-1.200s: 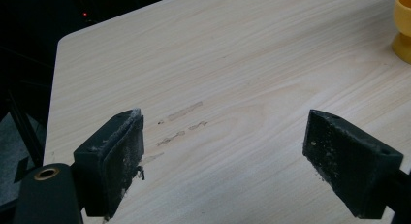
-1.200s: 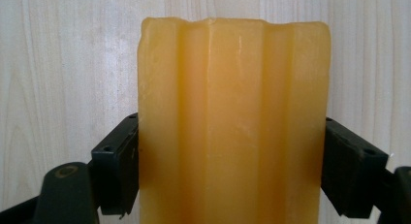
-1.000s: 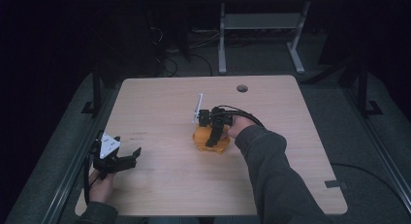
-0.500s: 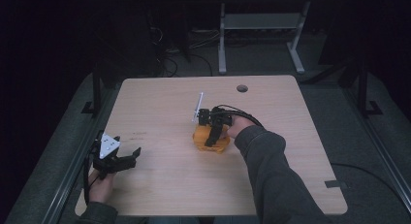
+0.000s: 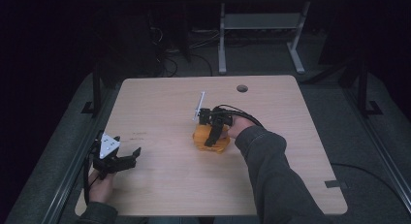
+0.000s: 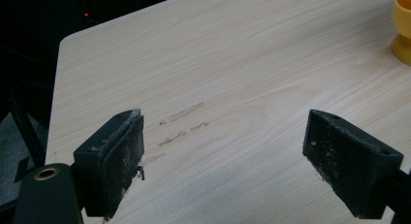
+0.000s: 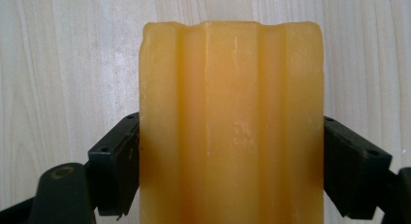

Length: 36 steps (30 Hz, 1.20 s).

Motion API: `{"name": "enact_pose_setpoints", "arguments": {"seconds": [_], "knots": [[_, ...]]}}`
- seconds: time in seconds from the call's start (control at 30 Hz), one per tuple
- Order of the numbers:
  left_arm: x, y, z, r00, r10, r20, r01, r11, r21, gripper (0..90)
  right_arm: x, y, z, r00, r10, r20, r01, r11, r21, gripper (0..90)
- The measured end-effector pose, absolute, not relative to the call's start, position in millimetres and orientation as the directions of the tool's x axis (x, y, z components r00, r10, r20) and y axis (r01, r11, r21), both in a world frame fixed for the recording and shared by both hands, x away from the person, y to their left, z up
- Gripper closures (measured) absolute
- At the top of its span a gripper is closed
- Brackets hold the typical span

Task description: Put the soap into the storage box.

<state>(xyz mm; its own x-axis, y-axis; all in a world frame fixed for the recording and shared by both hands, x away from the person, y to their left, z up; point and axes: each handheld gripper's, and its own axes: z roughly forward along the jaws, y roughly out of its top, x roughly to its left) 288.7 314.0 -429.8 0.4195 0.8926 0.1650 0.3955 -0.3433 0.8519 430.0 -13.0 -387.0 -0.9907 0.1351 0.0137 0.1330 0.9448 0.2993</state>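
- Your right gripper (image 7: 231, 170) has both jaws pressed against the sides of the ridged yellow-orange block (image 7: 231, 122), which fills the gap between them.
- That block (image 5: 211, 140) sits on the wooden table (image 5: 291, 136), directly under that gripper (image 5: 212, 136).
- Your left gripper (image 6: 223, 161) is spread wide with nothing between its jaws, just above bare tabletop, well apart from the block.

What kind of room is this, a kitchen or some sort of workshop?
Probably a lab or recording workspace, not a kitchen: a bare wooden table on dark flooring, loose cables behind it, and another metal table frame beyond.
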Motion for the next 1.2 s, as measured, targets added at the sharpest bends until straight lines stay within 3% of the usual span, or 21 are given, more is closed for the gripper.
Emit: {"name": "enact_pose_setpoints", "arguments": {"seconds": [1.2], "knots": [[288.8,314.0,-429.6,0.422,0.891,0.167,0.395,-0.346,0.851,14.1,424.3,-29.3,-373.0,-0.986,0.164,0.004,0.156,0.930,0.334,17.7]]}}
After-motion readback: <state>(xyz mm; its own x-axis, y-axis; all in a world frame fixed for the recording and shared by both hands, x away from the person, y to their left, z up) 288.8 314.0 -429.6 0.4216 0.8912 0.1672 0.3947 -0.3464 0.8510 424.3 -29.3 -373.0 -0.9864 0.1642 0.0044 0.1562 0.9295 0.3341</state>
